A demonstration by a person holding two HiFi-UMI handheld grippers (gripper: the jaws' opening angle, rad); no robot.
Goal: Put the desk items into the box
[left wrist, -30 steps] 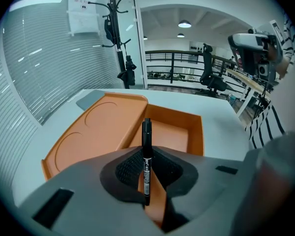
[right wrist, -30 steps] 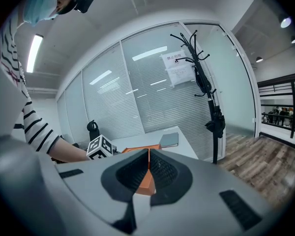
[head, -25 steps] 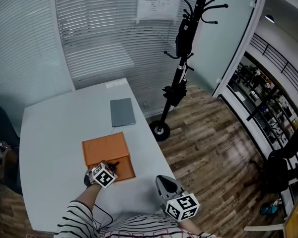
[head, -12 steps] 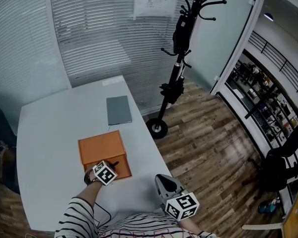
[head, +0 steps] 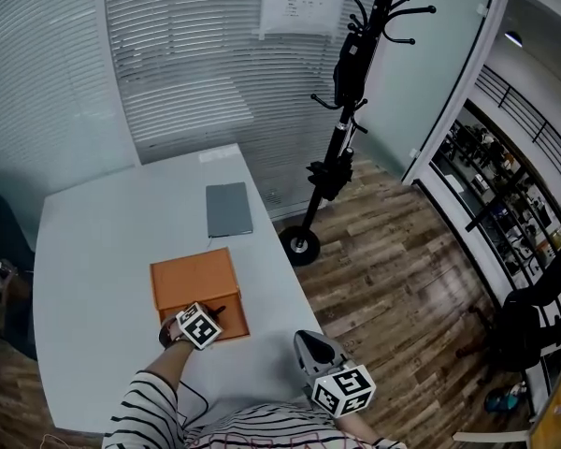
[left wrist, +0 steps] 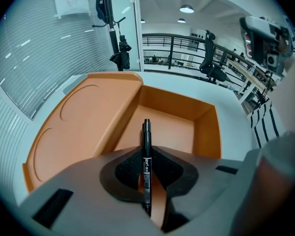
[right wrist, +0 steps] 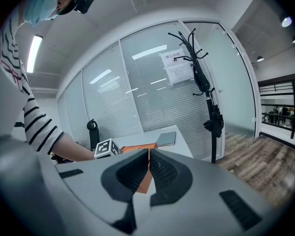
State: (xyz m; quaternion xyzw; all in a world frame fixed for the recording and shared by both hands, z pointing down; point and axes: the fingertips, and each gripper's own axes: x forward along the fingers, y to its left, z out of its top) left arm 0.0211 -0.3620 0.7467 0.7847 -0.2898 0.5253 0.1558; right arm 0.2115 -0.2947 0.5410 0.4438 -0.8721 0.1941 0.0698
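Where the left hand-held gripper (head: 208,316) is poised over the orange box (head: 194,279), a black pen (left wrist: 147,146) is clamped between its jaws. The right hand-held gripper (right wrist: 148,168) is held closed, empty, near the white surface (head: 103,241) edge, with wood floor (head: 393,279) beyond.

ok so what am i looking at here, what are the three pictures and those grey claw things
No robot here: a person holds a two-jaw gripper in each hand. One picture is from a head camera looking down at a desk; the other two are from cameras riding on the grippers. On the desk: an open orange box and a grey notebook. The left gripper is shut on a black pen over the box. The right gripper is shut, empty.
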